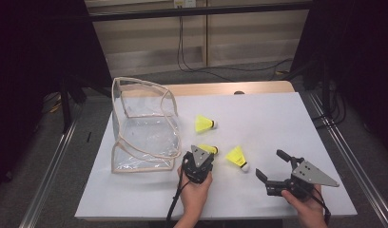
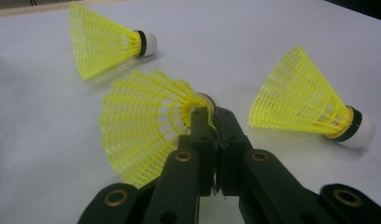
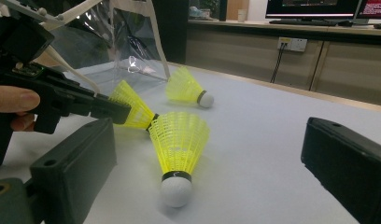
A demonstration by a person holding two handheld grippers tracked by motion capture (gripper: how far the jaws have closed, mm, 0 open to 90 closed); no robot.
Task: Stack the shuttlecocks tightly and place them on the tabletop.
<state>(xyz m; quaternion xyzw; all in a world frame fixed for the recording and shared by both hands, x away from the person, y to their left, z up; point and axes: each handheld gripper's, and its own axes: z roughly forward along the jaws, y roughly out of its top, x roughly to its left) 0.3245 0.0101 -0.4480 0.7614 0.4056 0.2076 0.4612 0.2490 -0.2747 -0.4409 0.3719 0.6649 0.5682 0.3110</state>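
Three yellow shuttlecocks with white corks lie on the white table (image 1: 277, 118). My left gripper (image 1: 206, 153) (image 2: 213, 114) is shut on the middle shuttlecock (image 1: 210, 149) (image 2: 146, 126), pinching its skirt close to the cork. The far shuttlecock (image 1: 205, 124) (image 2: 104, 39) lies free beyond it. The near shuttlecock (image 1: 237, 156) (image 2: 305, 102) (image 3: 179, 144) lies cork toward my right gripper (image 1: 270, 164) (image 3: 209, 135). That gripper stands open near the table's front right, jaws wide apart, and nothing touches them. In the right gripper view the left gripper (image 3: 118, 112) grips its shuttlecock (image 3: 132, 109).
A clear plastic bag (image 1: 140, 128) (image 3: 109, 46) with cream trim and handles stands open on the table's left side, just left of my left gripper. Black frame rails run along both sides. Cables trail on the floor beyond the far edge.
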